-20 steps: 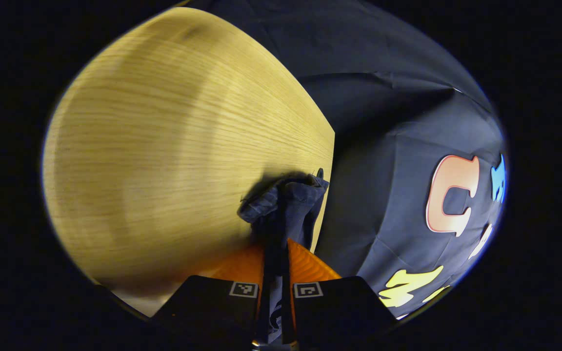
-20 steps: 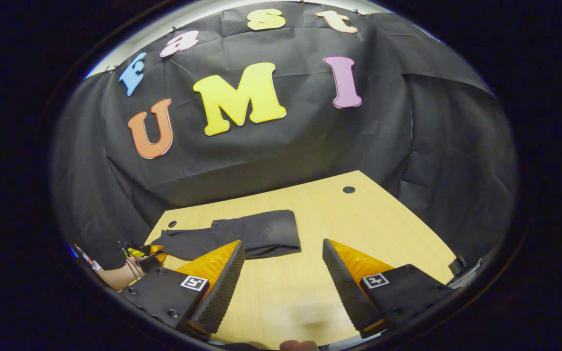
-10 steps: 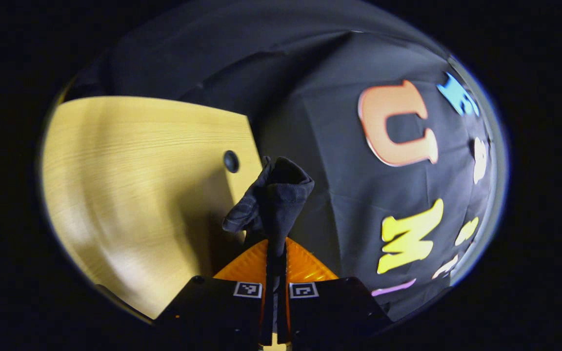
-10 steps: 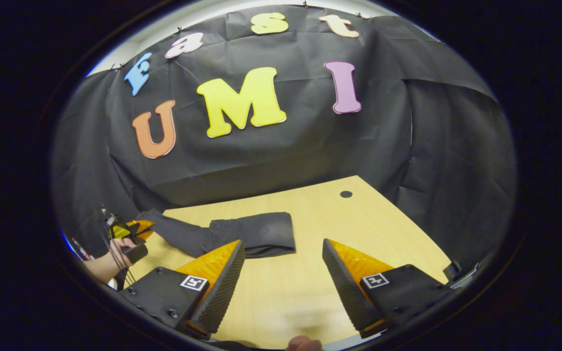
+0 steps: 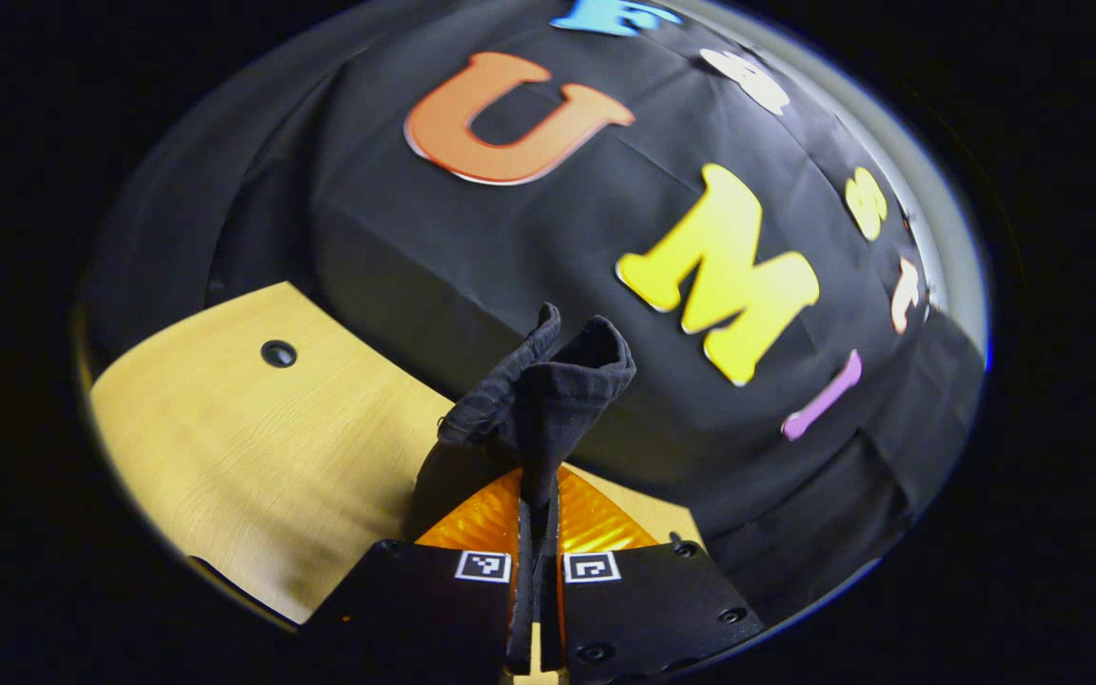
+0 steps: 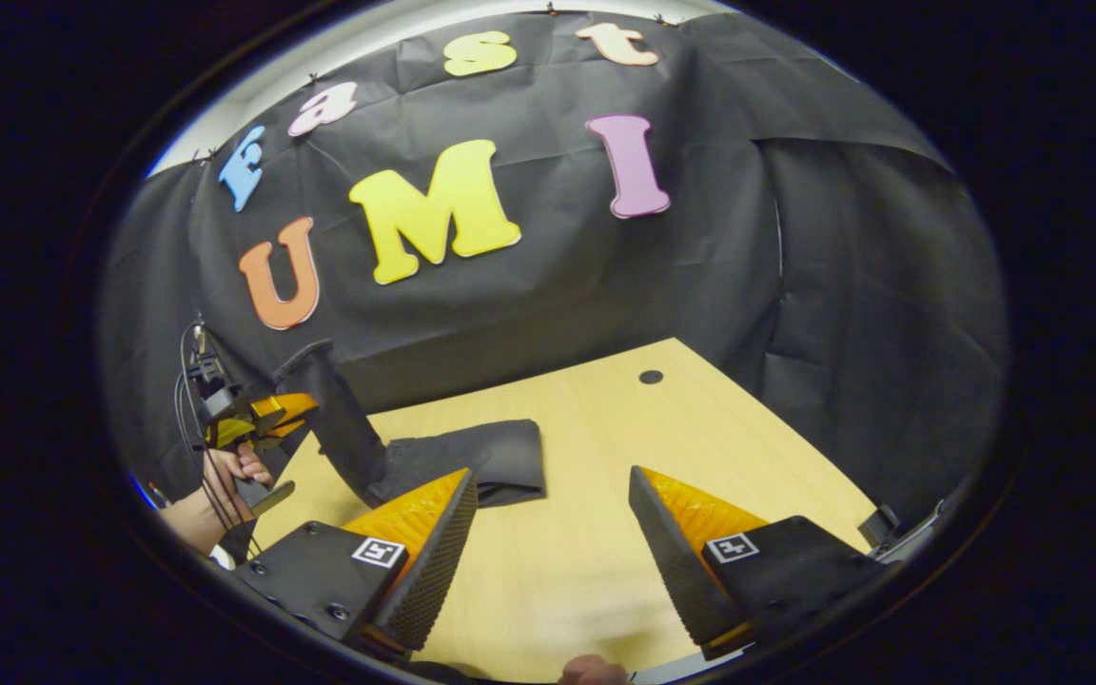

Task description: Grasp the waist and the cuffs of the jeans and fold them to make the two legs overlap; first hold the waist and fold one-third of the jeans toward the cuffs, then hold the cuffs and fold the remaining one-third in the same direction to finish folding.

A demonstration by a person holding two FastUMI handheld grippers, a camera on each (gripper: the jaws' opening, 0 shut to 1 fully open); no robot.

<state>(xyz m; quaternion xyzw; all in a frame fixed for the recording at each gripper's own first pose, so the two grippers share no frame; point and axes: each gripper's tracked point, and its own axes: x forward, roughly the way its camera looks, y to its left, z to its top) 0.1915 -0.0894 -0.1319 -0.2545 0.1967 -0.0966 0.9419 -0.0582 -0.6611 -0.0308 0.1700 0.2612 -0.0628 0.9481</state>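
Dark denim stands bunched straight up out of the left tongs (image 5: 538,495) in the left gripper view: the cuffs (image 5: 548,381) of the jeans are pinched between both fingers, which are clenched tight on the cloth, and the hem flares open above them in a soft, rumpled fold. Pale wood-grain counter (image 5: 253,447), smooth and matte, lies below and to the left, with a small round dark hole (image 5: 279,354) near its far edge.

In the right gripper view, a hand (image 6: 234,471) at the far left holds the left tongs (image 6: 286,411) raised above the counter's (image 6: 605,533) left end. From them a leg of the jeans (image 6: 458,461) hangs down steeply to the counter, where the rest lies flat as a folded, rectangular slab, its folded edge toward the right. The right tongs (image 6: 553,561) are released, fingers spread wide with ribbed faces, holding nothing, near the jeans but apart from them.
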